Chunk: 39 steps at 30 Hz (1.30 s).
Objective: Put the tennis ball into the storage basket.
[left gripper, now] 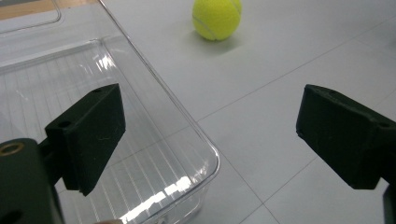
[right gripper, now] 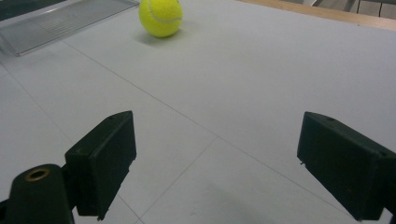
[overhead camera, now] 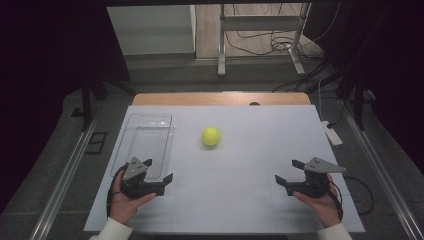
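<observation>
Both jaws gape wide: left gripper (overhead camera: 159,171) at the clear plastic tray's (overhead camera: 146,121) near corner, right gripper (overhead camera: 290,171) at 4 o'clock from the yellow-green tennis ball (overhead camera: 211,136).

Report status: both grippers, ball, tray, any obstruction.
Left gripper open, beside clear plastic tray. Right gripper open, empty. Yellow-green tennis ball loose on white table. Path unobstructed.

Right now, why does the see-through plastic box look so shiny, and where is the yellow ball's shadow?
In the left gripper view, white glare streaks the clear plastic tray near its corner, light bouncing off its ribbed floor. In the right gripper view, the yellow tennis ball casts a soft, faint shadow on the white tabletop. In the high view, the room around the table is very dark.
</observation>
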### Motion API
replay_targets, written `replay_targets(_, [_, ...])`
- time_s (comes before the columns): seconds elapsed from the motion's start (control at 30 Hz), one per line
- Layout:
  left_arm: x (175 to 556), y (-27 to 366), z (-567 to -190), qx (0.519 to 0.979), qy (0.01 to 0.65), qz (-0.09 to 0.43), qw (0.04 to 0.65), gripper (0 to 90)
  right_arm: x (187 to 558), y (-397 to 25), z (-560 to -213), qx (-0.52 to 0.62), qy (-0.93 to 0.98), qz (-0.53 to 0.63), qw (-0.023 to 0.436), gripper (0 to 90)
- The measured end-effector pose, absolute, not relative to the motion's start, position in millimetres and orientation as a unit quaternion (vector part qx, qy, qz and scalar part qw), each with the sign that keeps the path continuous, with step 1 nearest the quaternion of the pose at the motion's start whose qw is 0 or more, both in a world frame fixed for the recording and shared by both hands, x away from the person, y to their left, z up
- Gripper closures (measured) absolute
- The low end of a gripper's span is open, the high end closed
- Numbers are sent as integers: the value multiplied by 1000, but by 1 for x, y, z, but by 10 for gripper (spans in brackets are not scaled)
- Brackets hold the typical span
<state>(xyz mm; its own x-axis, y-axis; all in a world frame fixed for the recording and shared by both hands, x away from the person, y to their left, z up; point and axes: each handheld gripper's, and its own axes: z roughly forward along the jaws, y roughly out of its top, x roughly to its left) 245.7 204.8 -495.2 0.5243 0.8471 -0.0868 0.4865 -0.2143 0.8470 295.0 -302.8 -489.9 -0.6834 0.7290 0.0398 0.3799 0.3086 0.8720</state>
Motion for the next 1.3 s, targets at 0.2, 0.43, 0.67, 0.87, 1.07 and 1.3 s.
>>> replay_targets(0.2, [246,205,-494,752,442,203,444,91,296,-304,-492,352,791,465,183,129])
replay_targets(0.43, [246,204,-493,753,444,198,443,94,297,-303,-494,351,792,465,180,131])
replay_targets(0.67, [246,201,-491,757,443,194,440,95,298,-304,-495,351,795,462,177,133])
replay_targets(0.87, [245,201,-491,759,443,191,437,95,303,-302,-497,350,796,460,176,135])
replay_targets(1.07, [244,199,-491,765,439,187,433,96,302,-301,-496,350,797,458,178,135])
replay_targets(1.3, [246,191,-489,773,432,175,430,96,300,-302,-495,356,791,463,181,136])
